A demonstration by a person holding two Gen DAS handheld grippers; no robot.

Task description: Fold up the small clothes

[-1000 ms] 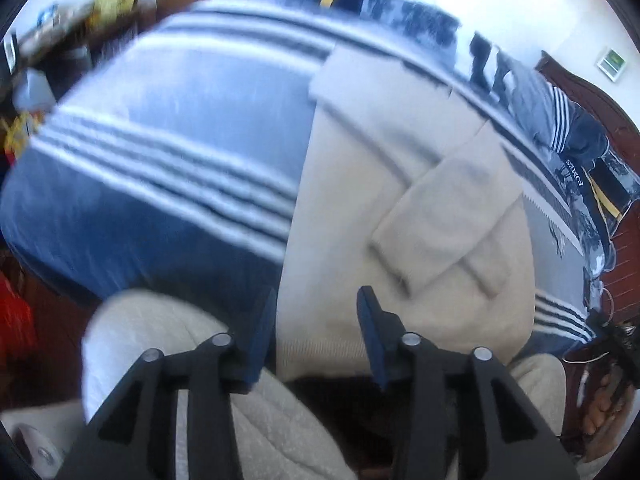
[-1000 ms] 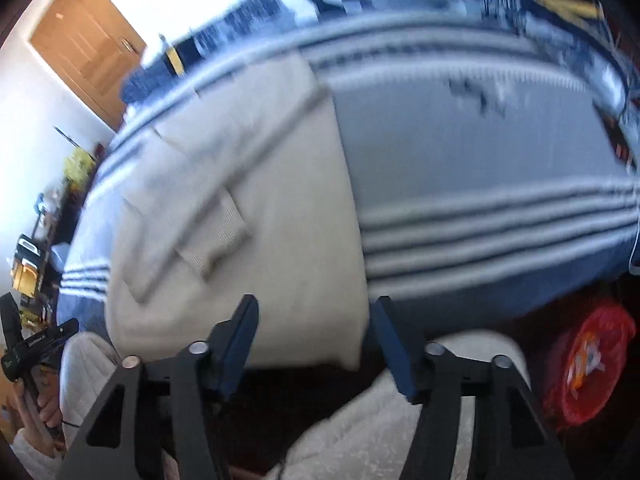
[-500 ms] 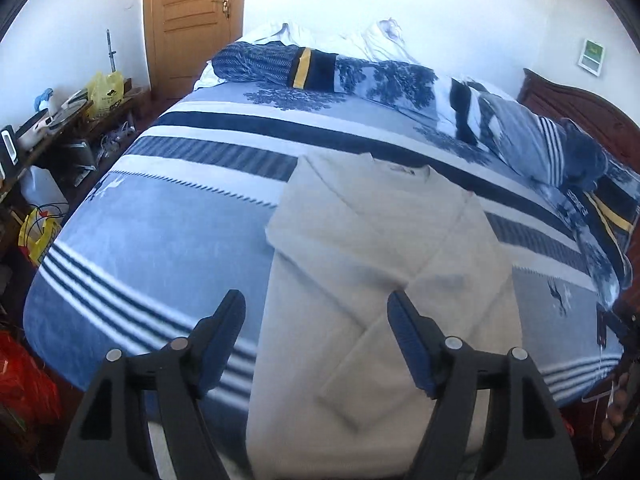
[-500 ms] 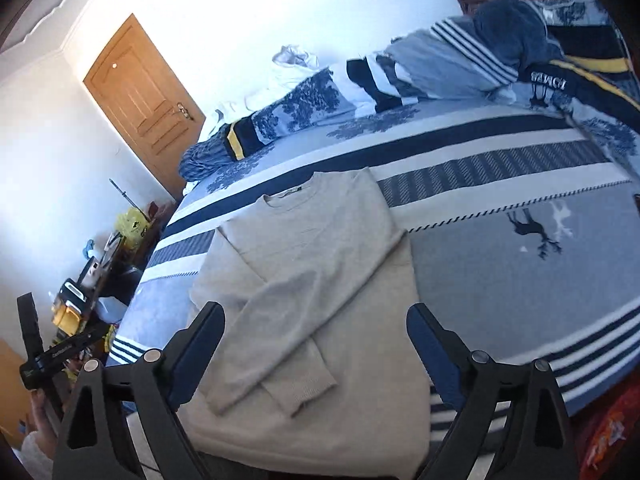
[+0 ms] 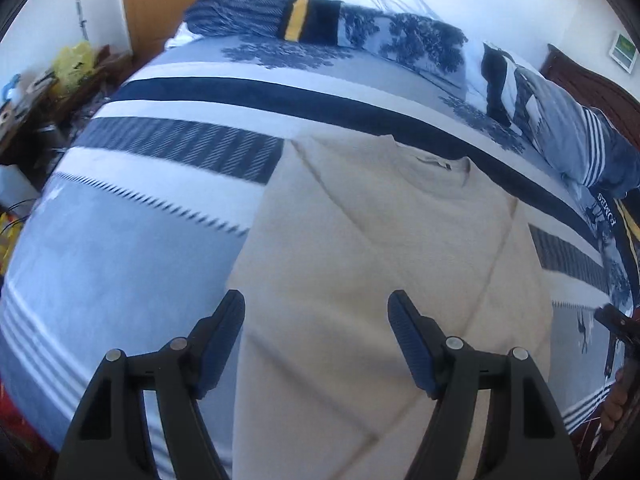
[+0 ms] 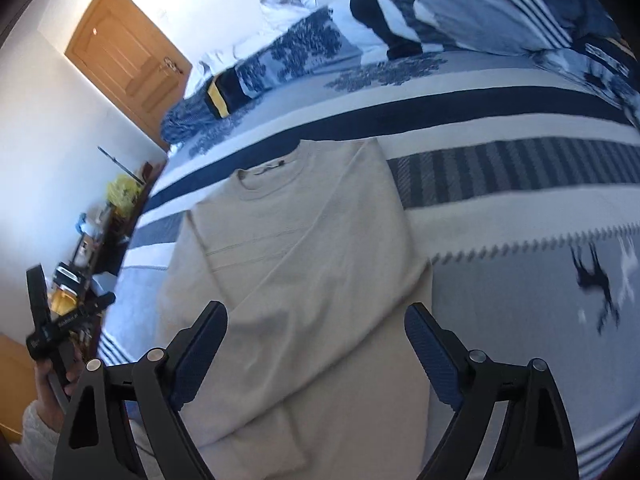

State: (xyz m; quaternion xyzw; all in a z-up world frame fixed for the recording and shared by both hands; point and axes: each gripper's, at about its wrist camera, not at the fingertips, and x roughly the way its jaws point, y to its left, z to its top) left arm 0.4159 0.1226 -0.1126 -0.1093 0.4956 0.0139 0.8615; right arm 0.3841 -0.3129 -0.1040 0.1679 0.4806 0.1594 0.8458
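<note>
The left gripper [image 5: 316,340] and the right gripper [image 6: 316,354] are held angled downward, fingers [image 6: 202,354] spread wide with nothing gripped between them. Both jaws have just been opening. Each handle is grasped by a hand [image 6: 48,392].

Bright daylight, fisheye warp, motion blur.

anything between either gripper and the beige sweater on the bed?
Nothing visible. The beige sweater lies flat on the striped blanket, sleeves folded across its front. Both the left gripper and right gripper hover open above it with bare jaws. The pillows sit well beyond the collar.
</note>
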